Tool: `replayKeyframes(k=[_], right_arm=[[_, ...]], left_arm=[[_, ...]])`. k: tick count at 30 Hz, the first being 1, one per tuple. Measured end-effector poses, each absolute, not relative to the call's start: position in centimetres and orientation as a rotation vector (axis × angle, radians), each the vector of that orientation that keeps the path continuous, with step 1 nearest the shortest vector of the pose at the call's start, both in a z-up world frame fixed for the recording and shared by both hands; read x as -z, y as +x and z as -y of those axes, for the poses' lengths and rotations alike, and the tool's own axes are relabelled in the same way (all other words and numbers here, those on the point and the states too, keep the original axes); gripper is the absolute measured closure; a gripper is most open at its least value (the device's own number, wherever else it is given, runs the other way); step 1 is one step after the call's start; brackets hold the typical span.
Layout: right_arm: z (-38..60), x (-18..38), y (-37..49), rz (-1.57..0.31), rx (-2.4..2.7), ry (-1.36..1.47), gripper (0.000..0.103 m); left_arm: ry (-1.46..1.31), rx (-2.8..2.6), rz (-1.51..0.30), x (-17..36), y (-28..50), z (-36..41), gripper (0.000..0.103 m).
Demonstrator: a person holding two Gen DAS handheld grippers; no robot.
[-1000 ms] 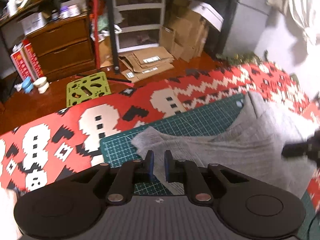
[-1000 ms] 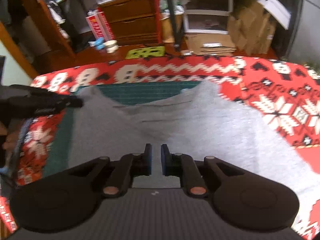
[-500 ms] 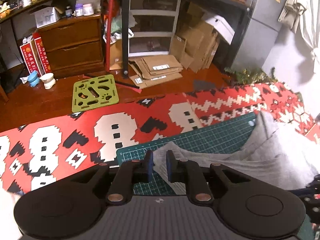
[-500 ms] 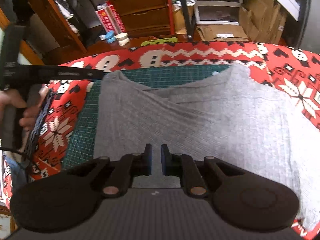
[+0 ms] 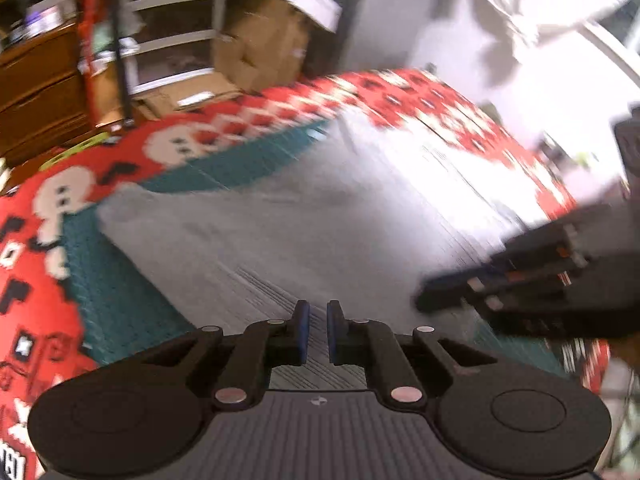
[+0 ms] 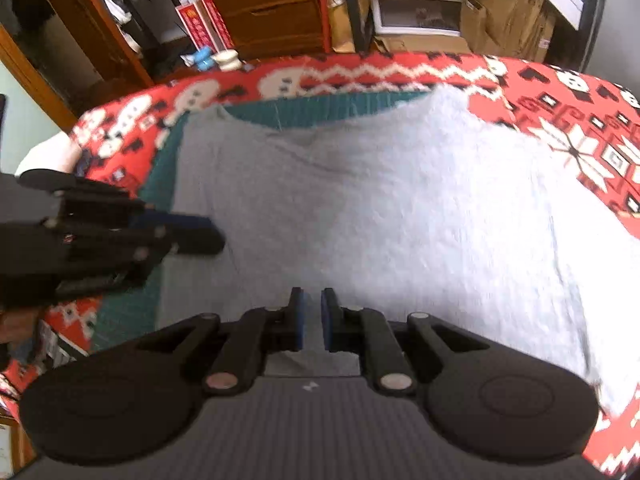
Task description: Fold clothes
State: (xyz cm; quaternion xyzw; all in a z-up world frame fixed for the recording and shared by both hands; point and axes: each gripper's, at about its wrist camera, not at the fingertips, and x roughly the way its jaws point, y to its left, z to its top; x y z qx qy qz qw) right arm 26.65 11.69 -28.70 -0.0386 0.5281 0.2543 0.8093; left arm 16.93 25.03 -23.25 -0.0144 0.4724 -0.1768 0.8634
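A grey knit garment [image 6: 380, 208] lies spread flat over a green cutting mat [image 6: 160, 168]; its far-left corner rests on the mat. My right gripper [image 6: 311, 320] hovers low over the garment's near part, its jaws shut to a narrow slit with flat fabric showing through and no fold pinched. My left gripper [image 5: 318, 332] is also shut to a slit above the grey garment [image 5: 300, 220]. In the right wrist view the left gripper [image 6: 200, 236] reaches in over the garment's left edge. The right gripper [image 5: 440, 300] enters the blurred left wrist view from the right.
A red patterned blanket [image 6: 580, 140] covers the surface under the mat. Beyond its far edge stand a wooden dresser [image 6: 272, 4], a plastic drawer unit [image 6: 420, 4] and cardboard boxes [image 6: 508, 12]. A person's hand [image 6: 12, 320] holds the left gripper.
My left gripper has left the garment's far-left corner and swung right and nearer, over the garment's left side. The corner now lies flat. The right gripper stayed over the near part.
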Motion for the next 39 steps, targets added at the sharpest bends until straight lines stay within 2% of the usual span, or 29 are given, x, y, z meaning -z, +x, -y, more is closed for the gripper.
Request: replayKeyframes(k=[7,14,17,24,26,27,39], right_arm=[[-8.7,28.4,26.0,-1.11,-0.483,-0.033,0.091],[-7.4,28.0,31.0,-0.996,-0.463,0.009,0.091],[-7.1,28.2,33.4,-0.968,-0.503,-0.01,0.083],[-7.3,29.3,36.0,-0.942,-0.68,-0.084,0.079],[-7.4,29.3,36.0,-0.937,-0.718,-0.083,0.084],[-7.3,29.3,35.9,-0.938,-0.718,-0.075,0.103],[-6.6,30.0,34.8,-0.927,-0.512,0.003,0.1]], left_arm=[[0.037,0.411,-0.987,23.9,14.3,-22.3,0.094],[-0.025,0.273,-0.965,23.4,15.4,-23.0,0.094],[-0.043,0.205,-0.963,23.1,16.1,-23.7,0.094],[-0.054,0.132,-0.963,23.3,17.4,-24.2,0.094],[-0.046,0.129,-0.96,23.4,17.6,-23.9,0.094],[-0.042,0.127,-0.958,23.5,17.7,-23.8,0.094],[-0.06,0.135,-0.91,24.1,17.1,-23.9,0.094]])
